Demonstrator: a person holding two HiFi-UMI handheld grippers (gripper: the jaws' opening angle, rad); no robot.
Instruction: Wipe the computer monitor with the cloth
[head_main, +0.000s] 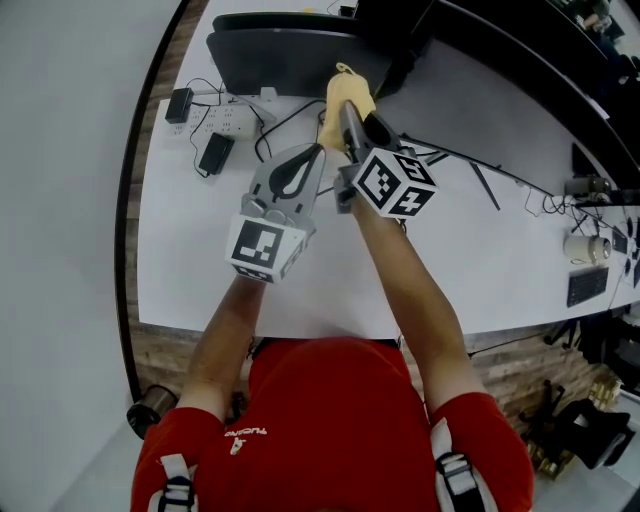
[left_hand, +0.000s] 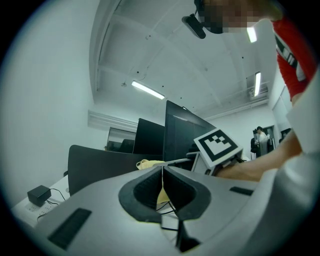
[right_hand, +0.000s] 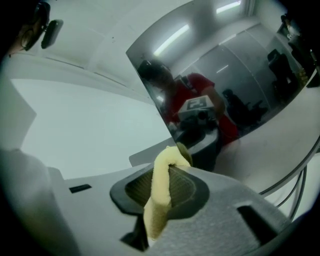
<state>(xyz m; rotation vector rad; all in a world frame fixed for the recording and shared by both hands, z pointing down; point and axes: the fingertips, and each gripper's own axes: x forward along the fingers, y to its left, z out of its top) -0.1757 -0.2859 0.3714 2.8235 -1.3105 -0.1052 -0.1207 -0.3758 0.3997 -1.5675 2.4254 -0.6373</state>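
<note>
**Head view: yellow cloth held up at the monitor's lower edge**

Seen from above, the right gripper has its fingers clamped tight on a folded yellow cloth. The cloth is bunched at the lower edge of the dark monitor. Whether the fabric actually presses on the screen cannot be told. In the right gripper view the cloth stands upright between the pinching pads and curls over their tips. The monitor's glossy screen fills the background just beyond and mirrors a person in red. The left gripper sits a little short of the monitor, close beside the right one. Its fingers are pressed together with nothing between them. A white desk carries the monitor.
</note>
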